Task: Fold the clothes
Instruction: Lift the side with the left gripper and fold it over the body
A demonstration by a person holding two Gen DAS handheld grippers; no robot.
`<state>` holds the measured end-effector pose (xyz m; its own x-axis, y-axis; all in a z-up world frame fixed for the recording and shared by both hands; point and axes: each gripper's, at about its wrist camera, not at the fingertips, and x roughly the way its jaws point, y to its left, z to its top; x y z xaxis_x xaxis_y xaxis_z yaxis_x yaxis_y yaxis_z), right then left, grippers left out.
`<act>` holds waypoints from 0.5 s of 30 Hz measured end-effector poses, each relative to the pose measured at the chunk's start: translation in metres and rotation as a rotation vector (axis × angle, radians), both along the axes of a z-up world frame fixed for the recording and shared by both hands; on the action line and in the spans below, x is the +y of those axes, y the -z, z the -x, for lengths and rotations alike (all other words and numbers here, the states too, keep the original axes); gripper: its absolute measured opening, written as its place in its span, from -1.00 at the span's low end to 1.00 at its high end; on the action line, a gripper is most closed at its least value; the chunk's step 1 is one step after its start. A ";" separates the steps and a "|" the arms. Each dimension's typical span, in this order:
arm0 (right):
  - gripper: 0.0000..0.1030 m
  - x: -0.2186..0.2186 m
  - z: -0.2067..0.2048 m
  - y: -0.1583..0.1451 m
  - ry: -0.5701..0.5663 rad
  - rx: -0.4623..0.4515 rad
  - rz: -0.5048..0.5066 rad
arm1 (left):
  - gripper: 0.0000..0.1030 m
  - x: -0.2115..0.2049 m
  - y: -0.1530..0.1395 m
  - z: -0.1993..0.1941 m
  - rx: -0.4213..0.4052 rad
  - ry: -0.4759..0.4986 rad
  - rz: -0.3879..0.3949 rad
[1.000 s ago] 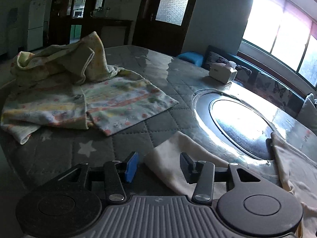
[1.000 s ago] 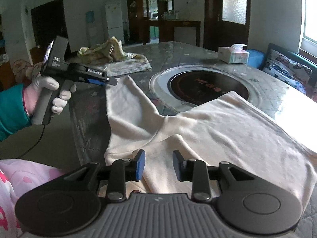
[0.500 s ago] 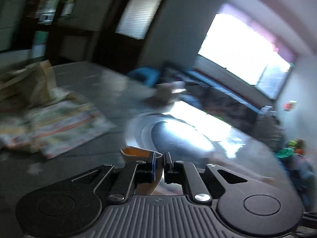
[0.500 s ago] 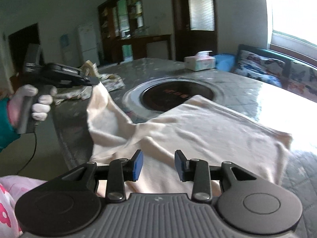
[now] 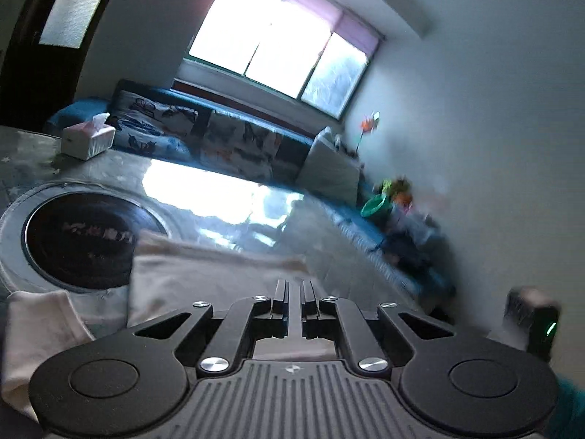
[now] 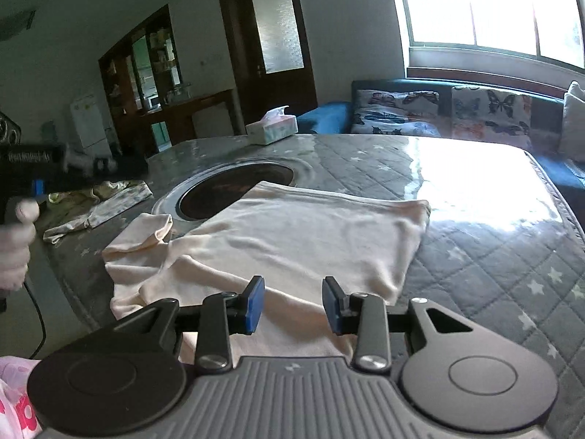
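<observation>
Right under my right gripper (image 6: 292, 303) lies the near hem of the cream shirt (image 6: 310, 234). The jaws stand apart above it, pressing on nothing. My worry is that if I close from this height, I may catch only the top layer, and the fold would then drag crooked. The hem also droops over the table (image 6: 493, 256) edge, so a careless tug could slide the whole shirt toward me.

Further left, the sleeve (image 6: 146, 234) lies loosely doubled and could flop open if brushed. My left gripper (image 5: 294, 292) is closed tight, and I see no cloth pinched in it. Swept low like that, it would push the fabric rather than take it.

My right hand angles down over the hem. My gloved left hand (image 6: 14, 241) holds its gripper off the left side, pointing across the shirt toward the dark round inset (image 6: 234, 186).
</observation>
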<state>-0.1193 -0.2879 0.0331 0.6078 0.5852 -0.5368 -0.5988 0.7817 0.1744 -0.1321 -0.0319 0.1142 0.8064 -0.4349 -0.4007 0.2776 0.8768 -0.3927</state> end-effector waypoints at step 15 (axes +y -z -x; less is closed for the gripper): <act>-0.33 0.032 -0.004 0.009 -0.090 0.025 0.015 | -0.42 0.039 0.065 0.005 0.061 -0.267 -0.507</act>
